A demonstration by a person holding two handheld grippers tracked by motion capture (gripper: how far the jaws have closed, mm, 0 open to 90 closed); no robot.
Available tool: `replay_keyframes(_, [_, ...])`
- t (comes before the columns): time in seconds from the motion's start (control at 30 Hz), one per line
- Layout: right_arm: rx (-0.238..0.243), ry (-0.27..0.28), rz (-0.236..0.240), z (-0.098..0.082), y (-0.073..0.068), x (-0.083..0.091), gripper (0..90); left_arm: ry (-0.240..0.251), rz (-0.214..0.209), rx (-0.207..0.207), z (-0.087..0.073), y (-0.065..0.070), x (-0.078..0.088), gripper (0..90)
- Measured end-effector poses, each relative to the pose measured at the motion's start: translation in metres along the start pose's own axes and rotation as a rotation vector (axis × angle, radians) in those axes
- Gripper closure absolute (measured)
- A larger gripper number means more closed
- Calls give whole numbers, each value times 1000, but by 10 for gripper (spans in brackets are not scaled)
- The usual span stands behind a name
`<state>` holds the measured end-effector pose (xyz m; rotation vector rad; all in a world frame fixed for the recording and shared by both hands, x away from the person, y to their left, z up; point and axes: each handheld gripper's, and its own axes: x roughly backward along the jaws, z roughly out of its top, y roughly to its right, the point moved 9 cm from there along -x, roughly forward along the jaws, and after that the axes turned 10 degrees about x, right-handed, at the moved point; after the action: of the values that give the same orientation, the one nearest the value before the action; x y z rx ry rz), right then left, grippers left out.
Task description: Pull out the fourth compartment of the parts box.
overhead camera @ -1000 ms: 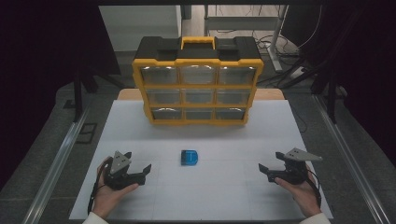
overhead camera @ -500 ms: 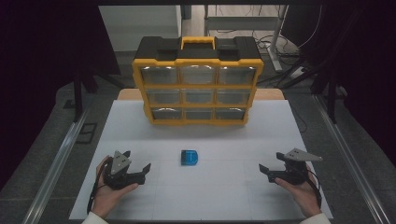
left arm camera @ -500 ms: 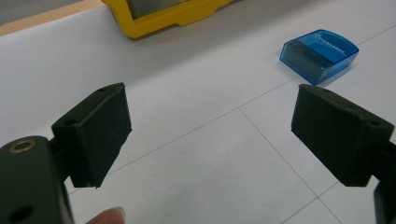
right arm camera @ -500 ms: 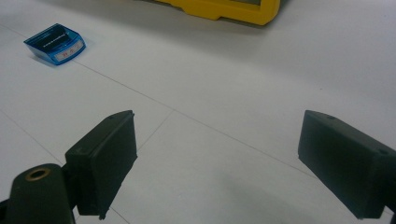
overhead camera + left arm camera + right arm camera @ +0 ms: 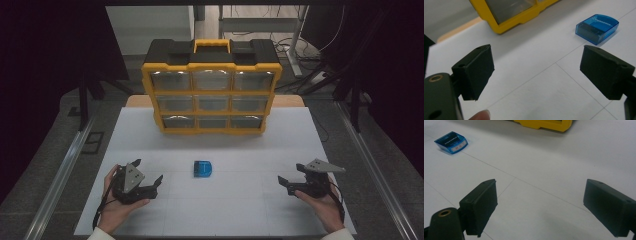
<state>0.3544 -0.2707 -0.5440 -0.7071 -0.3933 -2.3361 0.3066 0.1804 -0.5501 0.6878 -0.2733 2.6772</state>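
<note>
A small blue translucent box (image 5: pixel 203 169) lies flat on the white table (image 5: pixel 220 145), midway between my hands. It also lies ahead and to the right in the left gripper view (image 5: pixel 597 28) and far left in the right gripper view (image 5: pixel 451 142). My left gripper (image 5: pixel 147 183) rests at the front left, held in a hand, jaws wide apart and empty (image 5: pixel 537 72). My right gripper (image 5: pixel 291 184) rests at the front right, also open with nothing between its jaws (image 5: pixel 541 207). Both are well apart from the box.
A yellow and black organizer case (image 5: pixel 212 90) with clear drawer fronts stands upright at the table's far edge; its yellow lower frame (image 5: pixel 524 17) is ahead of the left gripper. Dark floor and metal rails (image 5: pixel 60 170) flank the table.
</note>
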Motion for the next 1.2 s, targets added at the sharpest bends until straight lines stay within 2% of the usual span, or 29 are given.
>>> replay_keyframes(0.23, [1,-6,0,-1,0,-1,122,10,16,-74,1,3,0,124])
replay_keyframes(0.43, [-1,-20,0,-3,0,-2,122,5,15,-110,-1,8,-1,119])
replay_keyframes(0.47, [-1,-20,1,-3,0,-2,122,8,20,-129,0,9,0,118])
replay_keyframes(0.83, [3,-26,-1,-3,1,-3,122,25,31,-186,2,11,1,119])
replay_keyframes(1.07, [4,-29,-1,-4,0,-3,122,27,59,-246,4,13,1,121])
replay_keyframes(1.2, [6,-34,2,-4,0,-4,122,49,66,-252,8,15,2,123])
